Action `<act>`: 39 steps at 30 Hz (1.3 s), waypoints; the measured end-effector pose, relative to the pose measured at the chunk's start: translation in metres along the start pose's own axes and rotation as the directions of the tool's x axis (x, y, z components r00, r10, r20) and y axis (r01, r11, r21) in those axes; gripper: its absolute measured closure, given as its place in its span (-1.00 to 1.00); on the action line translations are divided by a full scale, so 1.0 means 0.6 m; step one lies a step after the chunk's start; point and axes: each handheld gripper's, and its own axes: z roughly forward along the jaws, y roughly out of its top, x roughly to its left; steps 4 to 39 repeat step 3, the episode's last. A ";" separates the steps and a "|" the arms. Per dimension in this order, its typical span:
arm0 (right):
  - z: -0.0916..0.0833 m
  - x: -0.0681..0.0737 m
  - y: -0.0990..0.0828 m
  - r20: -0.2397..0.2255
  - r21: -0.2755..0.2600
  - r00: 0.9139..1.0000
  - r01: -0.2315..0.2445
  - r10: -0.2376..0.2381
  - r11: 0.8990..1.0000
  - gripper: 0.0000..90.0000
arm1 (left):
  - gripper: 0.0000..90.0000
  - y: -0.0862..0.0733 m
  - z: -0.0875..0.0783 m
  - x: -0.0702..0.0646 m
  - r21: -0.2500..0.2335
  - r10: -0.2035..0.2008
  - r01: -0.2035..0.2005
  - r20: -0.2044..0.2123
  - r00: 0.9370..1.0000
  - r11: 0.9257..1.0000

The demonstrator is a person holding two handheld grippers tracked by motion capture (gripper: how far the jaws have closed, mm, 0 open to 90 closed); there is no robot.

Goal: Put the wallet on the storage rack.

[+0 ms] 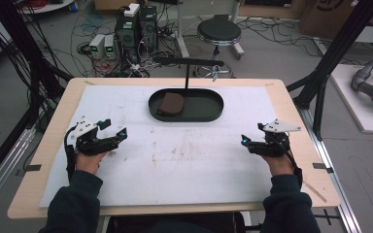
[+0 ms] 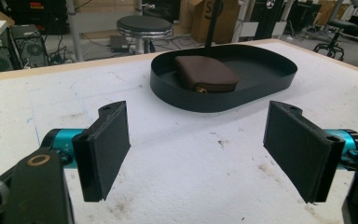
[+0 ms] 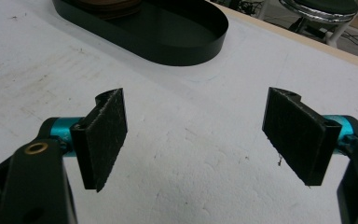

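A wooden worktop point(image 1: 53, 126) covered by a stained white foam sheet point(image 1: 184, 160) carries a black oval metal tray point(image 1: 209, 109) at its far middle. A brown zipped leather pouch point(image 1: 170, 104) lies in the tray's left half, touching its floor. The left tool point(image 1: 112, 131) hovers near the sheet's left side, jaws spread wide and released, holding nothing. The right tool point(image 1: 252, 138) is well apart on the right, equally released. No readable writing or labels appear on anything.
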 end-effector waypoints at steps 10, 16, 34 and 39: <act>0.000 0.000 0.000 -0.001 -0.002 1.000 -0.004 0.004 1.000 -0.50 | -0.50 0.000 -0.001 -0.001 -0.006 -0.008 0.008 -0.002 1.000 1.000; 0.000 0.000 0.000 -0.001 -0.002 1.000 -0.004 0.004 1.000 -0.50 | -0.50 0.000 -0.001 -0.001 -0.006 -0.008 0.008 -0.002 1.000 1.000; 0.000 0.000 0.000 -0.001 -0.002 1.000 -0.004 0.004 1.000 -0.50 | -0.50 0.000 -0.001 -0.001 -0.006 -0.008 0.008 -0.002 1.000 1.000; 0.000 0.000 0.000 -0.001 -0.002 1.000 -0.004 0.004 1.000 -0.50 | -0.50 0.000 -0.001 -0.001 -0.006 -0.008 0.008 -0.002 1.000 1.000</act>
